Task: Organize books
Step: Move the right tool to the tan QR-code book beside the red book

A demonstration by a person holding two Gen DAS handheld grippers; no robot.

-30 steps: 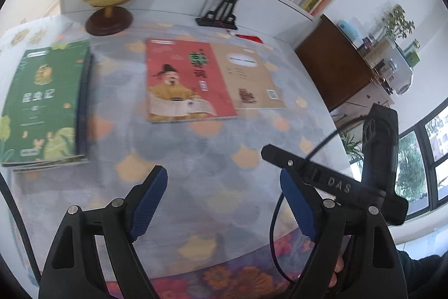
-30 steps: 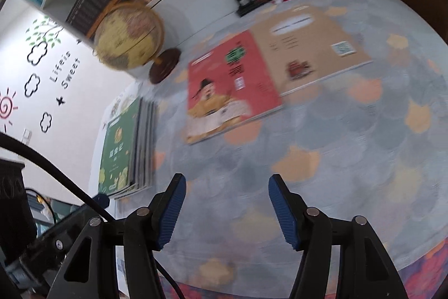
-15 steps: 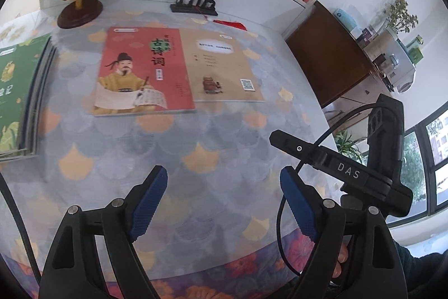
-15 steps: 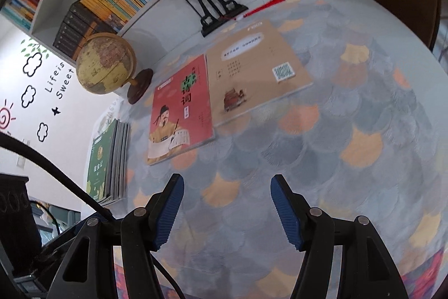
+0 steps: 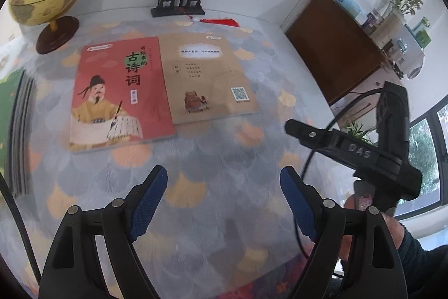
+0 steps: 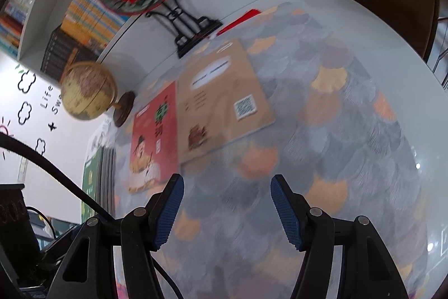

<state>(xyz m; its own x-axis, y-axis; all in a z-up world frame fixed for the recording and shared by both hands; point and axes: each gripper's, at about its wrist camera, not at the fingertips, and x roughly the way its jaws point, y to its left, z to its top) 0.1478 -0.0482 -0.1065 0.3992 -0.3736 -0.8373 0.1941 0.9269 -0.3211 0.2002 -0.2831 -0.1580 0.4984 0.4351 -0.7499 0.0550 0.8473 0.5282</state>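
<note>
Green stack at 9 o'clock on the bench; red book at 11, touching the tan book at 12. Left tool open, empty, short of the books. Right tool open, empty.

Step, judged: approach to the loose pair. Next move calls for getting a pad under a flat cover edge.

Left view alone shows the right tool's body; right view alone shows wall decals.

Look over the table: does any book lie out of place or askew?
One book lies spread open, covers up, mid-table, apart from the green-covered stack at the left edge. Nothing looks damaged.
</note>
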